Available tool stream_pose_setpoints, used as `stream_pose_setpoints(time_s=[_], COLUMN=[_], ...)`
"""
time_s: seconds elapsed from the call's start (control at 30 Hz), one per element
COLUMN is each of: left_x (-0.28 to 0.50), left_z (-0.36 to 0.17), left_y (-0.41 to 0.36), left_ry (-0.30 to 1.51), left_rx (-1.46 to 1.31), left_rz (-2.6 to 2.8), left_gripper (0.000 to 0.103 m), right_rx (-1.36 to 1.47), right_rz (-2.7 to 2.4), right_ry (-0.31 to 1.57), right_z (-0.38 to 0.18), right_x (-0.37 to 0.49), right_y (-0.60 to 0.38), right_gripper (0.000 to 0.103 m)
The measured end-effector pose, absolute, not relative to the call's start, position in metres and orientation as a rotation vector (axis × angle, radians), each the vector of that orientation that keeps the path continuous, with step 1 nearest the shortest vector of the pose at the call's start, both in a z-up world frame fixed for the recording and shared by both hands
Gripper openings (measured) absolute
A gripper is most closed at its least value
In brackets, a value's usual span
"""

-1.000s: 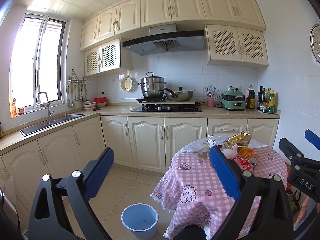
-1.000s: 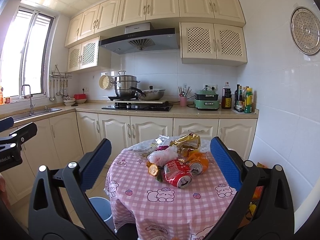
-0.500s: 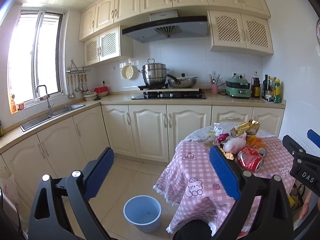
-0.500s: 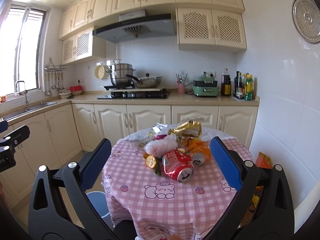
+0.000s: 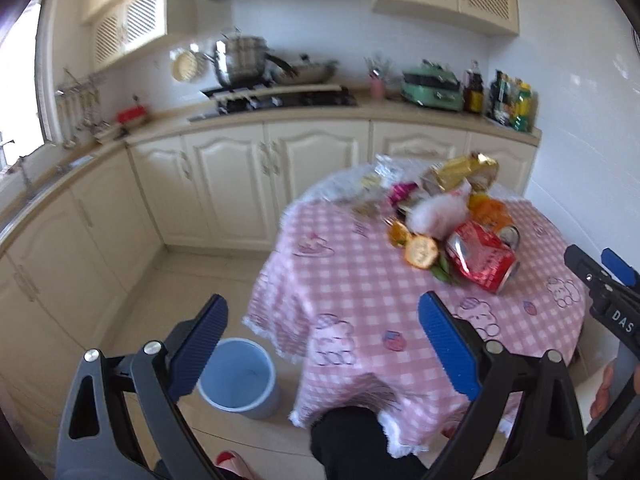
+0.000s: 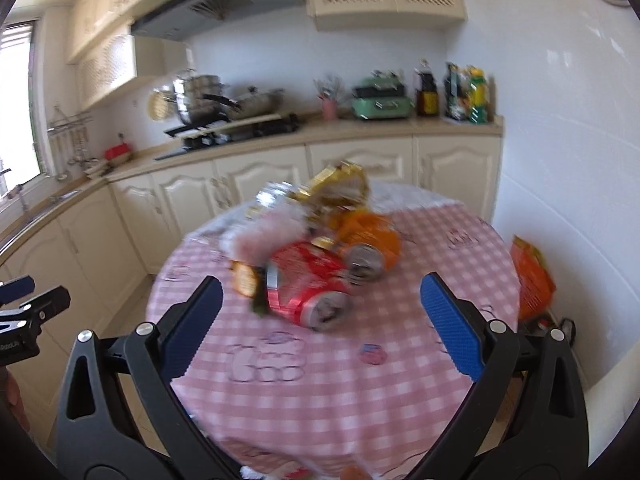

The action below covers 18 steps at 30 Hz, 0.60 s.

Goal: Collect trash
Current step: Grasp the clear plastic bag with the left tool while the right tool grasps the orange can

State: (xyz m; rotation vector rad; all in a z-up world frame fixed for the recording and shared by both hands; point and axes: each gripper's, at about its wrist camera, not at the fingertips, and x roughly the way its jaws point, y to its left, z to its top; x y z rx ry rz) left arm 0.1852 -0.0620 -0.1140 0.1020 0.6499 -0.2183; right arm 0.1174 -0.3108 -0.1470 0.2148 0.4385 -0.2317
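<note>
The blue bin [image 5: 239,378] on the floor beside the table [image 5: 360,300] looks empty. Red can [image 6: 308,286] lies on the table. Both grippers, left [image 5: 322,344] and right [image 6: 320,320], gape wide, holding nothing.

Bright window [image 5: 16,80] daylight, motion blur, fisheye-bent edges

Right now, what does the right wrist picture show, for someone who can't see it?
Open right tongs hover before a crushed red drink can among litter on a round table with a pink checked cloth. Cream kitchen cabinets stand behind; the picture is blurry.
</note>
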Motion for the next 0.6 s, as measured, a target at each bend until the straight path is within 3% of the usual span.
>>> stream_pose_setpoints(time_s=[0.6], left_x=[0.324], left_z=[-0.147], left_y=[-0.211], left_ry=[0.743], left_rx=[0.273], left_rz=[-0.505], left_gripper=[0.094], right_rx=[0.363], right_rz=[-0.331], right_ry=[0.536], right_z=[-0.179], right_x=[0.207], right_y=[-0.411], right_gripper=[0.097])
